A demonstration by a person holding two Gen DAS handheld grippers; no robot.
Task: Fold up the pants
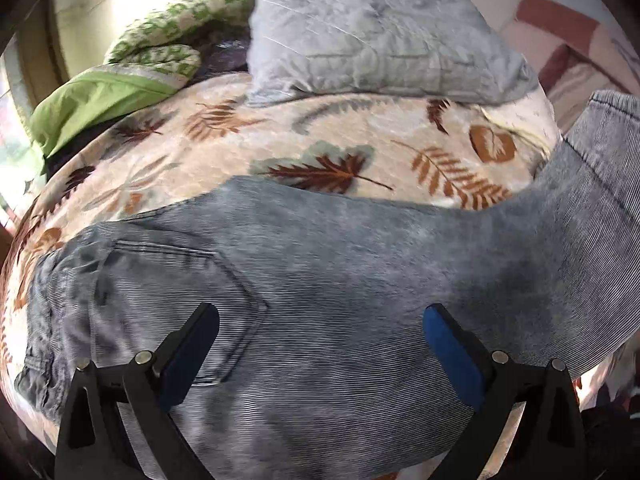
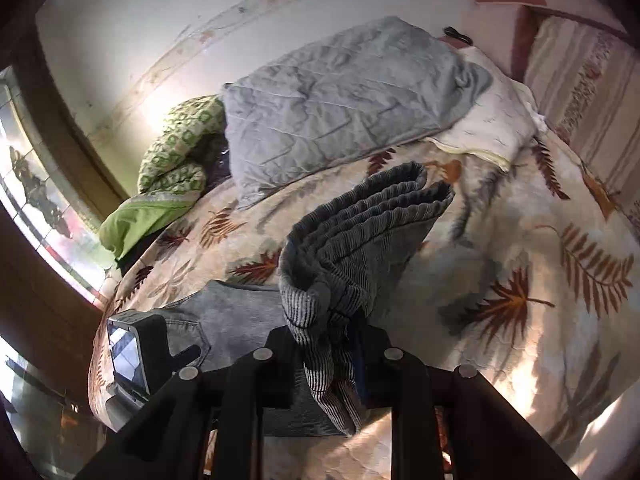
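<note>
No brand, label or writing can be read on anything in either view, and nothing here serves as a container

The pants (image 1: 320,280) are grey-blue, finely ribbed like washed corduroy or denim, faded in patches. They lie spread on the blanket (image 1: 240,140), a cream one printed with brown and grey-green leaves. A stitched back pocket (image 1: 180,300) sits just ahead of the left gripper's left finger, and the waist end with a belt loop lies further to that side. To the right the cloth rises off the blanket and leaves the left view at its upper right edge

The left gripper (image 1: 320,332) hangs over the seat of the pants with its jaws wide and nothing between the blue pads (image 1: 452,344)

The right gripper (image 2: 328,344) has its jaws nearly together, clamped on the leg ends (image 2: 360,248). The bunched cloth stands up ahead of the fingers in several stacked layers, hems showing as curved ridges at the top

Beyond both grippers lie a grey quilt (image 2: 340,108) and, to its left, a green patterned pillow (image 2: 180,148)
</note>
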